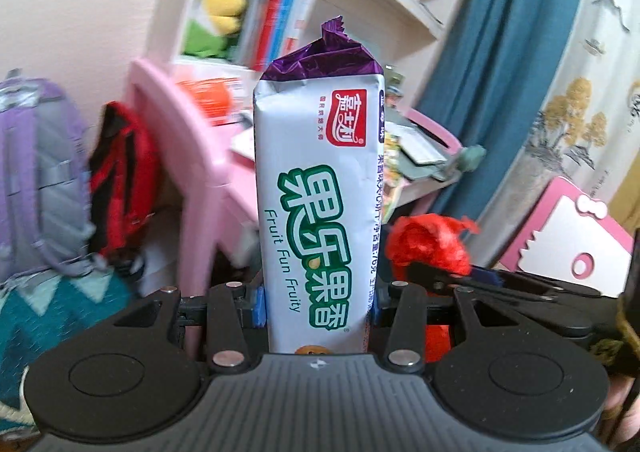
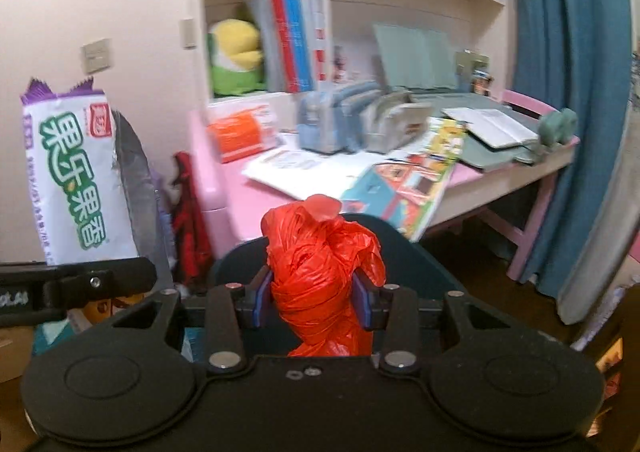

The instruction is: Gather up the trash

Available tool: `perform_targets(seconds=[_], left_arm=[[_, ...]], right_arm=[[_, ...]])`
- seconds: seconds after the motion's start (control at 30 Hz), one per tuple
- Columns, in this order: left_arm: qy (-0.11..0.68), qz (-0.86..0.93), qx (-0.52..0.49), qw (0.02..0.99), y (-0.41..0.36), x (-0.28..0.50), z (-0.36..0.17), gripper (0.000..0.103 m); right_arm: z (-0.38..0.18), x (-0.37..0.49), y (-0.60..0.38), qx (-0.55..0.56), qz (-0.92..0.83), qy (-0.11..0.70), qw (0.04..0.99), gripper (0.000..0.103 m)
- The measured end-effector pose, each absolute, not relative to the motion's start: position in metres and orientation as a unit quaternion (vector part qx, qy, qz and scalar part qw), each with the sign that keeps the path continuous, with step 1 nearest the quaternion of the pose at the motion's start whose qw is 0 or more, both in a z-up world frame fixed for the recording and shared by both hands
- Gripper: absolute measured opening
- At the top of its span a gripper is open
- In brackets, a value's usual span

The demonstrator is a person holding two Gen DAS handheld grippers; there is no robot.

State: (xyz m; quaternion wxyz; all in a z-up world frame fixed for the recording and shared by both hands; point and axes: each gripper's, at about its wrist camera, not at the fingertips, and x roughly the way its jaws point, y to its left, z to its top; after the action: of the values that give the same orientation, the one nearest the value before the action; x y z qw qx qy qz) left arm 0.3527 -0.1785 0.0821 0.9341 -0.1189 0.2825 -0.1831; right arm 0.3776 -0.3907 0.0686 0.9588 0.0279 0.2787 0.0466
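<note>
Behind both tools stands a pink desk (image 2: pixel 256 187) strewn with books, shelves above it, a blue curtain (image 2: pixel 568 91) at 2 o'clock. Left gripper (image 1: pixel 318 306) is clamped on an upright biscuit pack (image 1: pixel 320 187); right gripper (image 2: pixel 314 302) squeezes a crumpled red bag (image 2: pixel 320 272).
</note>
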Motion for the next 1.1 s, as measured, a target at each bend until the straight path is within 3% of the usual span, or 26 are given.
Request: perform_targets(seconds=[0.37,0.8,1.0,1.1], left_arm=[[0.307,-0.198,-0.08,0.927,-0.26,0.415,0.06,0.043],[0.393,-0.165,-0.017,0.904,-0.28,0.466,0.002,0.043],[0.398,-0.168,0.011,0.902,-0.29,0.47,-0.01,0.044],[0.403,-0.168,0.013,0.9,-0.294,0.47,-0.011,0.045]], right_arm=[[0.037,0.441,-0.432,0.043,0.016,0.349,0.936,0.039],[-0.005,0.481,-0.436,0.031,0.009,0.427,0.903,0.042],[-0.014,0.485,-0.437,0.028,0.01,0.449,0.893,0.043],[-0.014,0.482,-0.435,0.017,0.014,0.451,0.892,0.05]])
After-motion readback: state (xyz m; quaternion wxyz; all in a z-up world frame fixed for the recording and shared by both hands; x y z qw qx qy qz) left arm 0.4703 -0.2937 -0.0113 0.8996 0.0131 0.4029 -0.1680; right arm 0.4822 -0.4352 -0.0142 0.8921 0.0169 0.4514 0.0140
